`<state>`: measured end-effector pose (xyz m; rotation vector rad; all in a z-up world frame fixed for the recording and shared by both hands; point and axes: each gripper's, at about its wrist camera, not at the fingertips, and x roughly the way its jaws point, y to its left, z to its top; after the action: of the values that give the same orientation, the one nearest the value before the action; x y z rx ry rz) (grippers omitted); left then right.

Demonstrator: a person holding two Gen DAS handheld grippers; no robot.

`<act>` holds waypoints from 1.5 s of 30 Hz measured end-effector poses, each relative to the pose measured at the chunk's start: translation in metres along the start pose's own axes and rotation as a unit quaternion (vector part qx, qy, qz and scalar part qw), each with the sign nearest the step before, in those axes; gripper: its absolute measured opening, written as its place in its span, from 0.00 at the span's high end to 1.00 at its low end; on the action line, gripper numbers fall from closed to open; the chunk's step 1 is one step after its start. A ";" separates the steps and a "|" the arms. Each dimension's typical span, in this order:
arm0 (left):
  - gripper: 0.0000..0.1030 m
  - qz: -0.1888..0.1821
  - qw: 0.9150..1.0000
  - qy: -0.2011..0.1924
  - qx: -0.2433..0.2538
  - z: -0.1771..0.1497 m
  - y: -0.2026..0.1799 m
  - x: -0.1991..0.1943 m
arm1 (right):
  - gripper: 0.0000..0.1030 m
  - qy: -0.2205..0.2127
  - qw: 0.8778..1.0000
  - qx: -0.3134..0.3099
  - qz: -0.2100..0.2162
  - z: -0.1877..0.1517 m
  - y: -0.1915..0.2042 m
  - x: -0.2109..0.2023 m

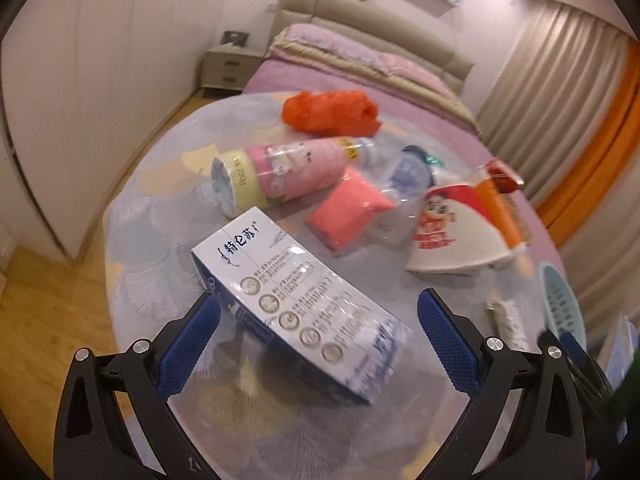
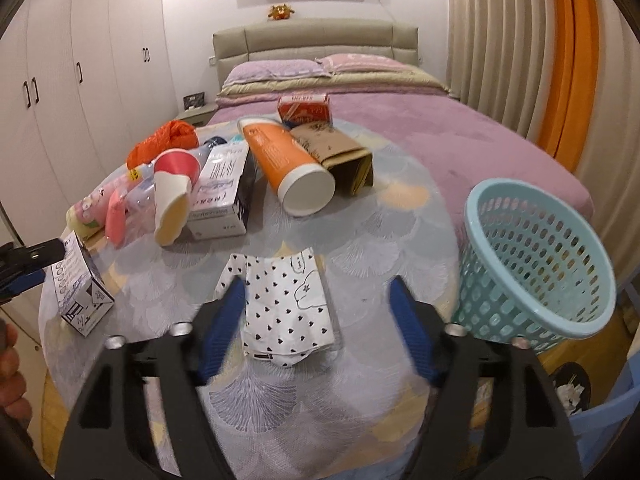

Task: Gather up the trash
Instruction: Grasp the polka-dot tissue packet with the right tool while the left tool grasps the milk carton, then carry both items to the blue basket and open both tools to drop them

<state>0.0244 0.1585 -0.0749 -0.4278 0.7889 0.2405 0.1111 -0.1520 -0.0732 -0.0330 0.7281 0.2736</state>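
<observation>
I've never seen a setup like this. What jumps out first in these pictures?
A round table heaped with trash at the foot of a purple bed, and a light blue basket at the table's right edge. The open left claw straddles a white and blue milk carton, while the open right claw flanks a heart-dotted paper packet.

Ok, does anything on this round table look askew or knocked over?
Yes. The light blue perforated plastic basket leans at the table's right edge, its opening tipped toward the camera rather than upright. The orange tube with a white cap and the pink-labelled bottle lie on their sides. No spill is visible.
</observation>
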 end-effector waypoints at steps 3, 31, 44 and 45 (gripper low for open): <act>0.07 0.018 1.000 0.010 0.001 0.005 -0.003 0.013 | 0.22 0.020 1.000 -0.001 0.014 -0.002 0.000 0.010; 0.37 -0.058 0.996 -0.005 0.062 -0.021 -0.024 -0.018 | 0.89 0.039 0.997 -0.056 0.037 0.001 0.025 0.028; 0.51 -0.091 0.993 0.034 0.067 -0.031 -0.030 -0.009 | 0.90 0.005 0.998 -0.044 0.046 0.010 0.017 0.000; 0.36 -0.086 0.994 0.027 0.069 -0.032 -0.030 -0.012 | 0.90 0.004 0.998 -0.042 0.047 0.010 0.015 0.000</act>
<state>0.0072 0.1167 -0.0780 -0.3697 0.8107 0.0134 0.1137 -0.1359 -0.0645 -0.0800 0.7271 0.3943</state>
